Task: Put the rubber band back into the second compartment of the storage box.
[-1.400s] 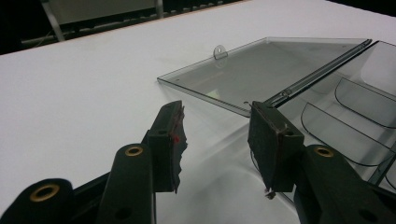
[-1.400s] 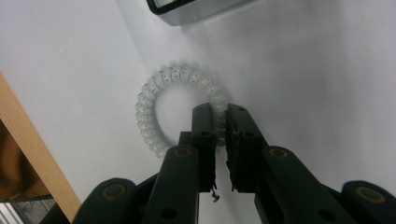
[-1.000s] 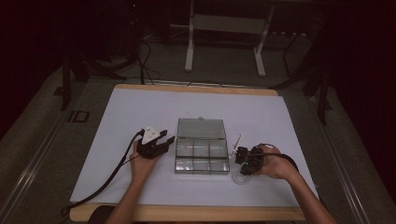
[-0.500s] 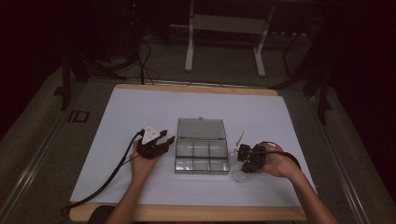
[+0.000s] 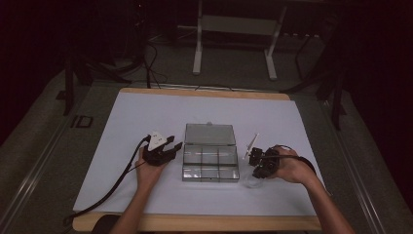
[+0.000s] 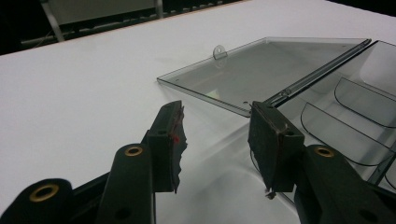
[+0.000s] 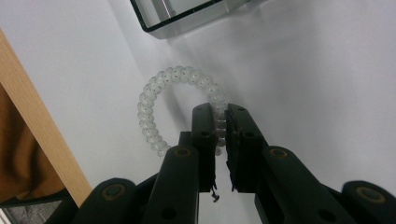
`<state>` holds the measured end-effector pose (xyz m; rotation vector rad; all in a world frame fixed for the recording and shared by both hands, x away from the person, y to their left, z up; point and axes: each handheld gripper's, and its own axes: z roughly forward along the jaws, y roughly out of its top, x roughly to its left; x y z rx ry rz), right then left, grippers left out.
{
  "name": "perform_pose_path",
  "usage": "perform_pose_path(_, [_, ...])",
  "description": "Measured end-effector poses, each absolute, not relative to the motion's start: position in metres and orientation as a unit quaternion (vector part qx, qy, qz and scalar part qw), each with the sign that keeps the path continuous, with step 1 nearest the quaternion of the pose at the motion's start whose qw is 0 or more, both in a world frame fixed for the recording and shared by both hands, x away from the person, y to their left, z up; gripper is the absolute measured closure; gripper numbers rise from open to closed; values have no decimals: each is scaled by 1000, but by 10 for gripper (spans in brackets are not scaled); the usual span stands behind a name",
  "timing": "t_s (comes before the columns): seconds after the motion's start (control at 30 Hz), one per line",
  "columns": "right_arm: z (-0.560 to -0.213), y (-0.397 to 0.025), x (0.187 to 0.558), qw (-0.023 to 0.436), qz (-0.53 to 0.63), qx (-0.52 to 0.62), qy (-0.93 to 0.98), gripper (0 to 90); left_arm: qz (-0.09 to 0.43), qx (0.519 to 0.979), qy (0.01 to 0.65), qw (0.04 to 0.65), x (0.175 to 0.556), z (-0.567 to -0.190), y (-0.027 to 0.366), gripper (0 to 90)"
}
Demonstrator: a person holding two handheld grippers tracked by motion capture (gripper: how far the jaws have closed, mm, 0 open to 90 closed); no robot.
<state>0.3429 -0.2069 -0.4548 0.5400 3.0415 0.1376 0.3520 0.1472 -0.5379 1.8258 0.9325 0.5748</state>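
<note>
Beside the clear box (image 5: 211,158), my right tool (image 7: 221,123) pinches the spiral hair tie (image 7: 159,88) on the bench (image 5: 146,117); my left tool (image 6: 217,140) gapes wide.

White stick (image 5: 252,143) on table (image 5: 146,112); metal stand (image 5: 234,24) behind.

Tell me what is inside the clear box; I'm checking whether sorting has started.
The clear box lies open; the compartments seen hold nothing. The right gripper is shut on the spiral hair tie outside it.
</note>
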Motion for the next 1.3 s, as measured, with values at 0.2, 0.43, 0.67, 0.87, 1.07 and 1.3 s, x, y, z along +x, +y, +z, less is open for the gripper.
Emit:
perform_pose_path(0.2, [-450,-206,344,26,46,172,984,825,236,750,383,485,352,-538,147,557])
perform_pose_path(0.43, [-443,-206,345,30,52,172,983,825,237,750,382,486,352,-538,147,557])
perform_pose_path(0.67, [-436,-204,347,36,57,173,983,825,237,750,383,485,352,-538,147,557])
perform_pose_path(0.87, [-431,-202,349,41,63,170,983,825,236,750,383,485,352,-538,147,557])
perform_pose_path(1.07, [-425,-199,351,46,67,169,982,824,237,750,382,485,352,-538,147,557])
perform_pose_path(1.3, [-421,-197,354,45,72,169,982,824,237,750,383,485,352,-538,147,557])
